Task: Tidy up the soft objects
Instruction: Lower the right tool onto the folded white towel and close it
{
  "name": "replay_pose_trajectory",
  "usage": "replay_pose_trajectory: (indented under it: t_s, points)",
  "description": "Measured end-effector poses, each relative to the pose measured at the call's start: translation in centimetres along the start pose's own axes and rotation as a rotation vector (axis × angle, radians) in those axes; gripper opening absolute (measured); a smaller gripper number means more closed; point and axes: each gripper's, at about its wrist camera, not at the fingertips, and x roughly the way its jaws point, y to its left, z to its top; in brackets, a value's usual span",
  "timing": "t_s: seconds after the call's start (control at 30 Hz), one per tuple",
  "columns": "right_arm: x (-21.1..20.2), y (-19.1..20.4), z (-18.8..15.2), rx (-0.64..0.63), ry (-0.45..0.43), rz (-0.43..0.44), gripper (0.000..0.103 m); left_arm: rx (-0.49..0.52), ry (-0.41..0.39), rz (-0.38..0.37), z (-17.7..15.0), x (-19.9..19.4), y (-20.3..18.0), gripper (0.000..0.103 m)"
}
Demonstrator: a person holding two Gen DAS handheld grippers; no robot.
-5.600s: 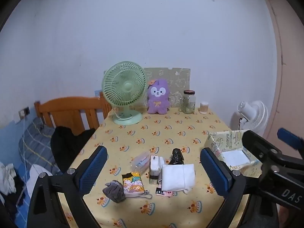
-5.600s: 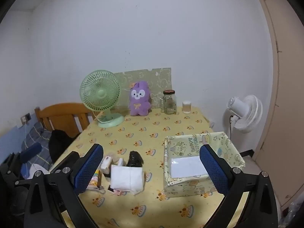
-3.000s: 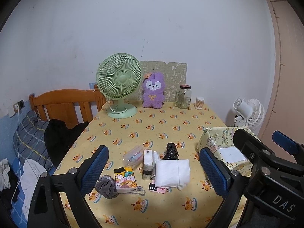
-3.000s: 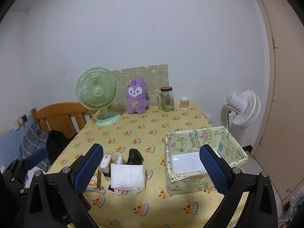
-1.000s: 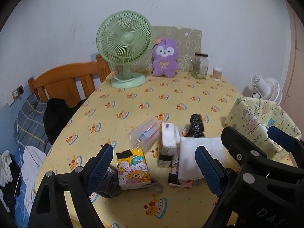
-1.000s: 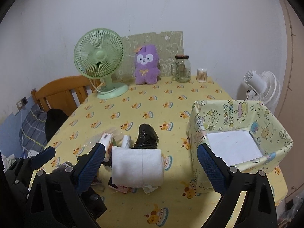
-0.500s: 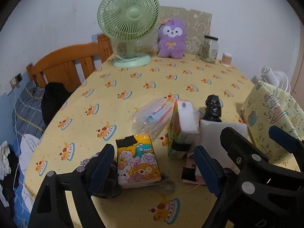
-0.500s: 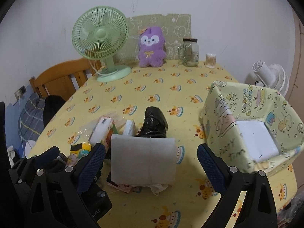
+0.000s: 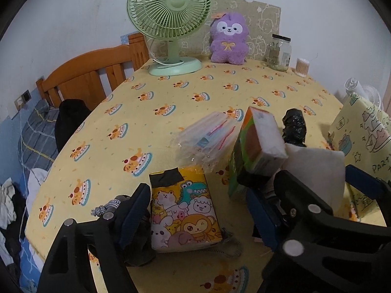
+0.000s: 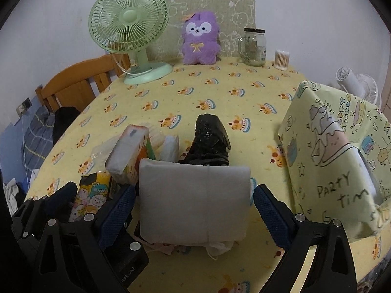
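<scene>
My left gripper (image 9: 198,213) is open, its fingers on either side of a yellow cartoon-animal tissue pack (image 9: 183,207) on the table. My right gripper (image 10: 194,208) is open around a white folded soft pack (image 10: 194,201). A green-and-orange tissue pack (image 9: 256,146), a clear plastic packet (image 9: 207,136) and a black plastic bundle (image 10: 211,144) lie in the same pile. A grey soft item (image 9: 136,234) lies by the left finger. The patterned fabric box (image 10: 334,156) stands to the right.
A green fan (image 10: 129,29), a purple plush (image 10: 199,39), a glass jar (image 10: 254,47) and a cotton swab cup (image 10: 281,59) stand at the far edge of the table. A wooden headboard (image 9: 90,78) and bedding are left. A white floor fan (image 10: 356,83) is right.
Both grippers have moved down and forward to the pile. The left one now straddles the cartoon tissue pack and the right one straddles the white pack.
</scene>
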Motion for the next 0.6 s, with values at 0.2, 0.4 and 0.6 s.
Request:
replay_pose_trajectory:
  t_s: [0.2, 0.4, 0.6]
  points:
    - [1.1, 0.1, 0.0, 0.011, 0.033, 0.012, 0.086, 0.028, -0.006, 0.026, -0.2, 0.5, -0.5, 0.081]
    - [1.5, 0.2, 0.1, 0.019, 0.041, 0.016, 0.073, 0.03, -0.003, 0.032, 0.0, 0.8, -0.5, 0.081]
    - [1.2, 0.4, 0.4, 0.005, 0.03, 0.015, 0.059, 0.021, -0.006, 0.018, 0.3, 0.7, -0.5, 0.077]
